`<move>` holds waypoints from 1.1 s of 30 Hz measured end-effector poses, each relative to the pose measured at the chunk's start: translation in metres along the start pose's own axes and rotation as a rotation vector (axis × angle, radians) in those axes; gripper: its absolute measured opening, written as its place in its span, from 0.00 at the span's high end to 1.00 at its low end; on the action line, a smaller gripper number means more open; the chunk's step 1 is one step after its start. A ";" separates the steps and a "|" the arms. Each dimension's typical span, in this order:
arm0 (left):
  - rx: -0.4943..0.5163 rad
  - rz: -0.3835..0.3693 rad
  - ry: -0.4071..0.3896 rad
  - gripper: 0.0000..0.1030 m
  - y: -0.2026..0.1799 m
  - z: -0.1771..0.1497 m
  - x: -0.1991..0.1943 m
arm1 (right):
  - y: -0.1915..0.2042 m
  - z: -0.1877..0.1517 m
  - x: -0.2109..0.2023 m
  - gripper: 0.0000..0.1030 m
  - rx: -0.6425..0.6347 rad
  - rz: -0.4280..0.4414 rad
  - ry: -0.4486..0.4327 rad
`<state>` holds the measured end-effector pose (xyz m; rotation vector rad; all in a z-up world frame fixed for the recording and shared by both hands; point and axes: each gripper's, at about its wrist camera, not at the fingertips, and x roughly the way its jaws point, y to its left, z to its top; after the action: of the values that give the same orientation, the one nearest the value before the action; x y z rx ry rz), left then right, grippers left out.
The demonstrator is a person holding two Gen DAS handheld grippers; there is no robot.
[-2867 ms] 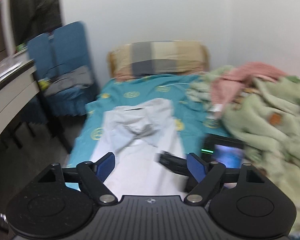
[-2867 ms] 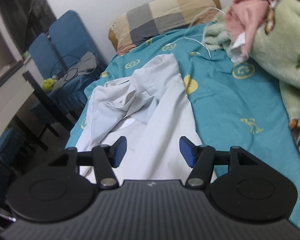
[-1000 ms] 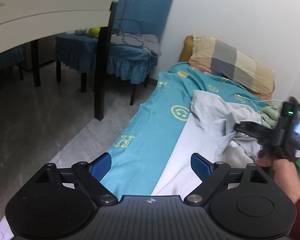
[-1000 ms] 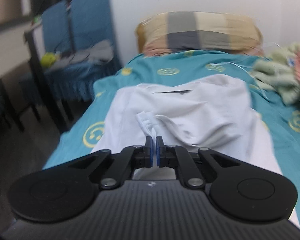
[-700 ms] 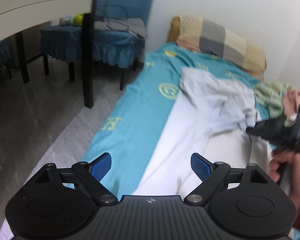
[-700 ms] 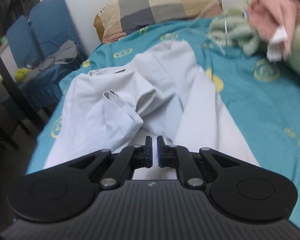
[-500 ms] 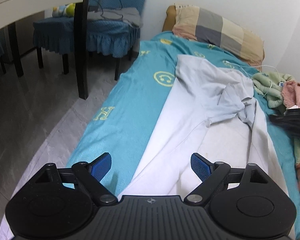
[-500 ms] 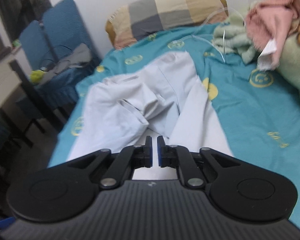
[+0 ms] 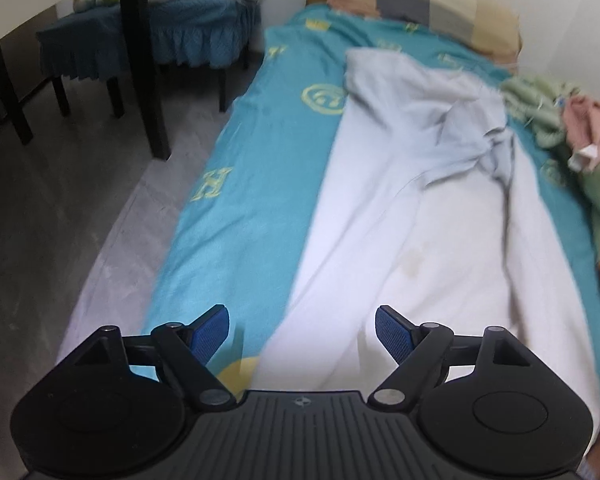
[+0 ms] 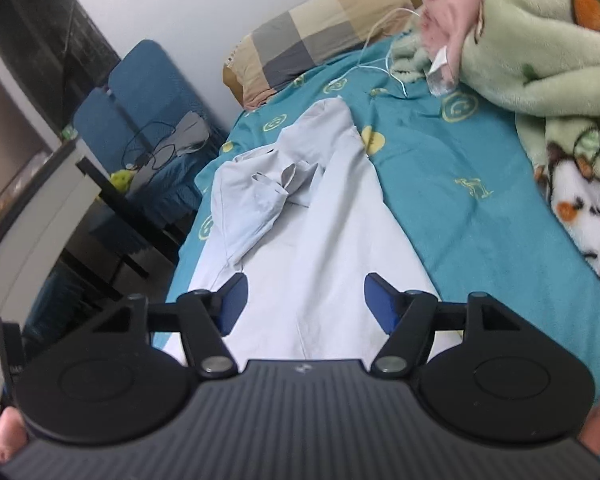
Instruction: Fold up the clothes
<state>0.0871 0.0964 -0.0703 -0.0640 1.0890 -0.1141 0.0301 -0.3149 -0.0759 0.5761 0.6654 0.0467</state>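
Note:
A pale grey-white shirt [image 9: 412, 216] lies lengthwise on a teal bed sheet [image 9: 252, 184], with a sleeve folded and bunched across its far part. It also shows in the right wrist view [image 10: 320, 240], its sleeve cuff [image 10: 276, 178] lying on the chest area. My left gripper [image 9: 302, 330] is open and empty above the shirt's near hem. My right gripper [image 10: 305, 300] is open and empty above the shirt's near part.
A checked pillow [image 10: 316, 28] lies at the bed's head. Green and pink blankets [image 10: 540, 40] are piled along the right side, with a white cable [image 10: 380, 64] nearby. Blue-covered chairs [image 9: 180, 20] and a table with a dark leg [image 9: 144, 60] stand left of the bed.
My right gripper has opened and let go of the sleeve, which now lies across the shirt. Both grippers have drawn back toward the shirt's near end.

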 end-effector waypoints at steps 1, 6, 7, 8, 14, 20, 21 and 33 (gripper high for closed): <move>0.006 0.000 0.028 0.23 0.007 0.002 0.001 | 0.000 0.003 0.002 0.34 0.002 0.002 -0.002; 0.005 0.026 0.133 0.25 0.047 0.019 -0.007 | 0.007 0.011 0.013 0.34 -0.040 0.033 0.002; -0.003 0.023 0.138 0.25 0.054 0.021 -0.011 | 0.008 0.012 0.013 0.34 -0.047 0.040 0.004; 0.002 0.014 0.142 0.23 0.060 0.022 -0.013 | 0.007 0.013 0.012 0.34 -0.050 0.047 0.004; 0.156 -0.099 0.264 0.26 0.048 0.009 0.008 | -0.012 0.018 0.000 0.34 -0.032 0.053 -0.010; 0.413 -0.156 0.390 0.42 0.013 -0.021 0.038 | -0.029 0.022 0.005 0.34 0.063 0.068 -0.004; 0.434 -0.143 0.387 0.44 0.009 -0.023 0.038 | -0.029 0.022 0.007 0.34 0.059 0.063 -0.001; 0.452 -0.012 0.242 0.97 -0.083 -0.024 -0.060 | -0.028 0.020 0.047 0.34 0.144 0.115 0.068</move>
<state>0.0336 0.0214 -0.0193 0.3574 1.2812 -0.3834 0.0755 -0.3382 -0.1050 0.7536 0.7050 0.1274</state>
